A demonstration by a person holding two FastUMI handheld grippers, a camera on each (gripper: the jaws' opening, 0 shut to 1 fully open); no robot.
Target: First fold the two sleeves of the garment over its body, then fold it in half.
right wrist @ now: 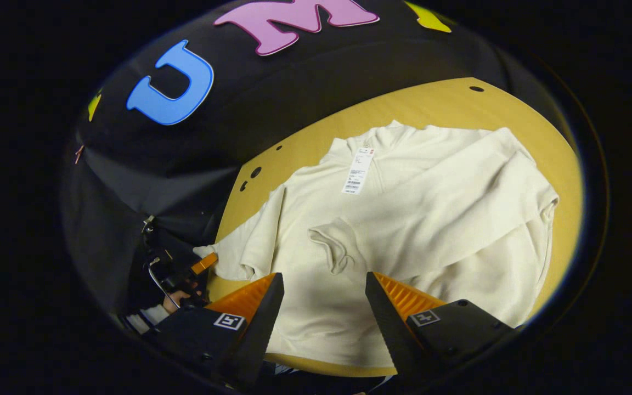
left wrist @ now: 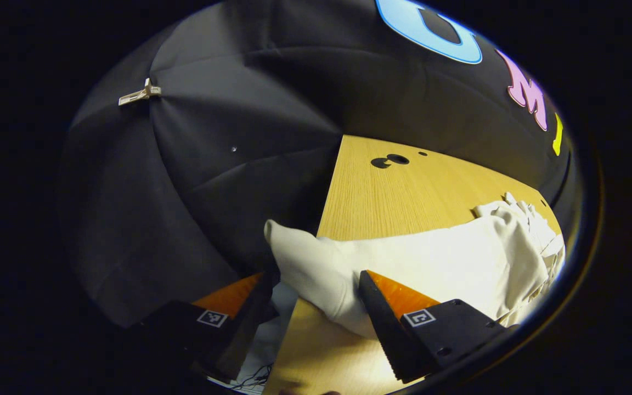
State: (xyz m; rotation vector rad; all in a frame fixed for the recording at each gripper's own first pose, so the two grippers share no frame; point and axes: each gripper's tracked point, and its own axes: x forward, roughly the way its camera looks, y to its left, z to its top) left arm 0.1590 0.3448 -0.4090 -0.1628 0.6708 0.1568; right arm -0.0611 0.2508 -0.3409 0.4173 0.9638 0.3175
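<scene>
With your left gripper [left wrist: 316,307] gaping around the soft, limp sleeve [left wrist: 316,269], its cuff between the fingers was your hold.

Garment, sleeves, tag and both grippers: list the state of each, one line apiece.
garment: spread flat on the table, not yet folded in half.
one sleeve: folded across the body.
other sleeve: stretched out past the table edge, unfolded.
tag: lying on the chest near the collar.
left gripper: open, around the sleeve end.
right gripper: open, above the garment.
</scene>
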